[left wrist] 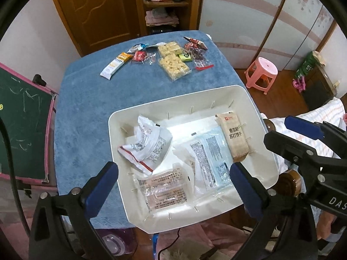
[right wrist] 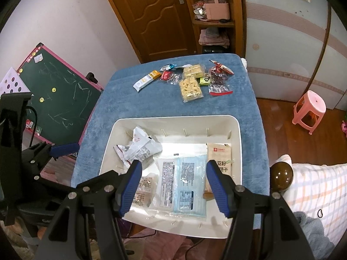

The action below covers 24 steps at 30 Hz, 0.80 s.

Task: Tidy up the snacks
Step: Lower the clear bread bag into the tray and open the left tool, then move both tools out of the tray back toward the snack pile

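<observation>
A white bin [left wrist: 256, 117] [right wrist: 235, 134] sits at the near end of the blue-covered table [left wrist: 86, 112] [right wrist: 134, 99]. In it lie a crumpled white packet [left wrist: 147, 140] [right wrist: 141, 148], a blue-and-white flat pack [left wrist: 212, 151] [right wrist: 186, 184], a brown cracker pack [left wrist: 235, 136] [right wrist: 219, 155] and a clear pink pack [left wrist: 167, 189] [right wrist: 144, 188]. Several loose snacks lie at the far end, among them a white-orange bar [left wrist: 116, 65] [right wrist: 146, 80] and two trays of yellow pieces [left wrist: 173, 64] [right wrist: 190, 87]. My left gripper [left wrist: 173, 186] is open and empty above the bin's near edge. My right gripper [right wrist: 173, 186] is open and empty above the bin.
A green chalkboard [left wrist: 19, 125] [right wrist: 58, 95] leans left of the table. A pink stool [left wrist: 261, 73] [right wrist: 309, 110] stands on the wooden floor to the right. A bed with a checked cover [right wrist: 314, 190] and a brown bedpost knob [right wrist: 282, 175] lies at the right. A wooden door and shelf stand behind.
</observation>
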{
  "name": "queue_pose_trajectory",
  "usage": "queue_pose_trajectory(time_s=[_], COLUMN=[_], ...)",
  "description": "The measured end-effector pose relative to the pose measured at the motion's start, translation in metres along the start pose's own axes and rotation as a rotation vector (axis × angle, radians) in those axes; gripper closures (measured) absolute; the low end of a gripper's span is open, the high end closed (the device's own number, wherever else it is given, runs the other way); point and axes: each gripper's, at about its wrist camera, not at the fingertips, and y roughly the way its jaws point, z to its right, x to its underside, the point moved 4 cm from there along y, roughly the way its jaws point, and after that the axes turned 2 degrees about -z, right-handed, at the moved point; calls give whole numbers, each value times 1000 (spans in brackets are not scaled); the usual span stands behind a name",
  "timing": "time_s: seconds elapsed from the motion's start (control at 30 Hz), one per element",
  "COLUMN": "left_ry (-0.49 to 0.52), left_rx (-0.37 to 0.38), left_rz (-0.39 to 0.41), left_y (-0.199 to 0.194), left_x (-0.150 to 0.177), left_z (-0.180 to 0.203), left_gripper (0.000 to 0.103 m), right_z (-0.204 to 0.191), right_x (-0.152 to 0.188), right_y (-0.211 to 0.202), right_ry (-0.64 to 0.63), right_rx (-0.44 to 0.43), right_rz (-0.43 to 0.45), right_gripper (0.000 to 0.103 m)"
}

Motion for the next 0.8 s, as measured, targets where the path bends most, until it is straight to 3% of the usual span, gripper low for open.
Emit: queue_pose_trajectory(time_s=[0.8], left_ry=[-20], left_rx=[-39], left_rz=[-17], left_y=[11], left_x=[-17], left_z=[-22], left_gripper=[1], right_z=[-11], right_x=[-19], right_y=[25], right_ry=[-19], right_rx=[-30], right_rz=[-42], right_gripper=[41])
